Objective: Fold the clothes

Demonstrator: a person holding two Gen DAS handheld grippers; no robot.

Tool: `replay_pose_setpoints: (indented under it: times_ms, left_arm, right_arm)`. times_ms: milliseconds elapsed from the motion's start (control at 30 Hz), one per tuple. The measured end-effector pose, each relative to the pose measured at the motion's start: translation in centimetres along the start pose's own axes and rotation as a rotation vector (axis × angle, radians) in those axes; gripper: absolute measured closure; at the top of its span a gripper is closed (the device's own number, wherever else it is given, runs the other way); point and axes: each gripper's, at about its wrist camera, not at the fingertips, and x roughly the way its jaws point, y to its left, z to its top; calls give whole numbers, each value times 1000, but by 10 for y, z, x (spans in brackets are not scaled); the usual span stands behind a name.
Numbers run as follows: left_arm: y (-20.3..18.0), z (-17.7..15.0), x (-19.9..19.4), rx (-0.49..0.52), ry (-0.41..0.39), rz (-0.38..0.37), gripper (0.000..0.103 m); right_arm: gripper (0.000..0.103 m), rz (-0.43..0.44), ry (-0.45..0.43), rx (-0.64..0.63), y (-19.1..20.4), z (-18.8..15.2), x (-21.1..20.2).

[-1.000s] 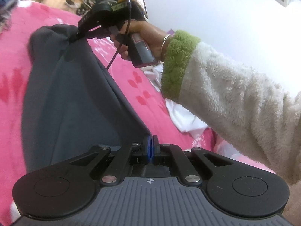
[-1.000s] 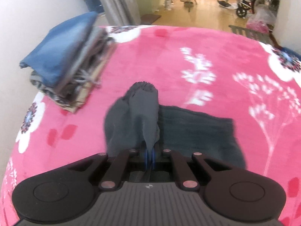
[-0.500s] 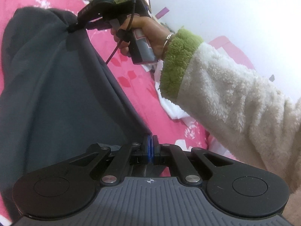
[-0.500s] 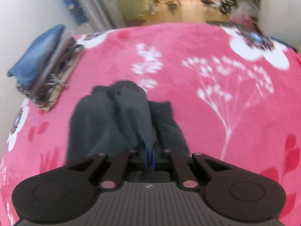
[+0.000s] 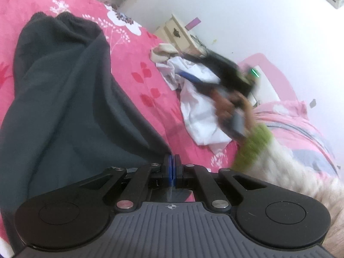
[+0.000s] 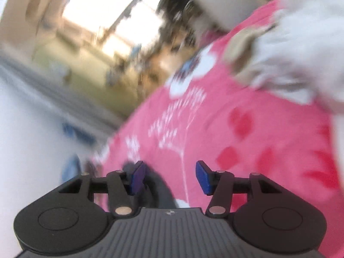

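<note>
A dark grey garment [image 5: 64,99] lies spread on the pink flowered blanket [image 5: 137,64], filling the left of the left wrist view. My left gripper [image 5: 172,167] is shut on the garment's near edge. My right gripper [image 6: 169,178] is open and empty, its blue pads [image 6: 203,179] spread wide above the blanket [image 6: 247,150]; a bit of the dark garment [image 6: 154,185] shows just below them. In the left wrist view the right gripper [image 5: 189,76] is a blurred shape over a white garment, away from the grey one.
A crumpled white garment [image 5: 197,107] and a beige item [image 5: 162,52] lie on the blanket to the right. A cream bedside cabinet [image 5: 176,32] stands by the white wall. The right wrist view is heavily motion-blurred, with white and beige cloth [image 6: 290,49] at upper right.
My right gripper has let go of the grey garment's far corner, opened, and swung right toward the white clothes. The garment has dropped flat onto the blanket. My left gripper still holds its edge.
</note>
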Motion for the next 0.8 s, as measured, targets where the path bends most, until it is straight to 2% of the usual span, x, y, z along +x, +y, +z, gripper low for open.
replay_pose_setpoints:
  times_ms: [133, 233, 367, 433, 500, 600, 633, 700, 800]
  left_arm:
    - [-20, 4, 26, 22, 35, 13, 103]
    - [-41, 0, 62, 33, 89, 23, 103]
    - [-57, 1, 103, 46, 169, 39, 103]
    - [-61, 0, 129, 52, 216, 60, 103]
    - [-54, -7, 157, 16, 266, 87, 101]
    - [-38, -21, 195, -63, 340, 125, 78]
    - [-34, -25, 195, -88, 346, 124, 75]
    - [-26, -28, 188, -136, 333, 100, 69]
    - [-22, -22, 164, -200, 268, 16, 49]
  right_arm:
    - [45, 53, -77, 27, -14, -12, -94]
    - [45, 98, -88, 6, -15, -35, -146]
    - [45, 123, -53, 32, -30, -67, -179]
    - [45, 117, -28, 52, -42, -83, -185]
    - [45, 94, 2, 73, -54, -96, -185]
    - [45, 53, 34, 134, -72, -111, -182]
    - [45, 51, 42, 159, -78, -115, -179]
    - [45, 46, 63, 176, -84, -120, -172]
    - [45, 41, 107, 169, -84, -129, -162]
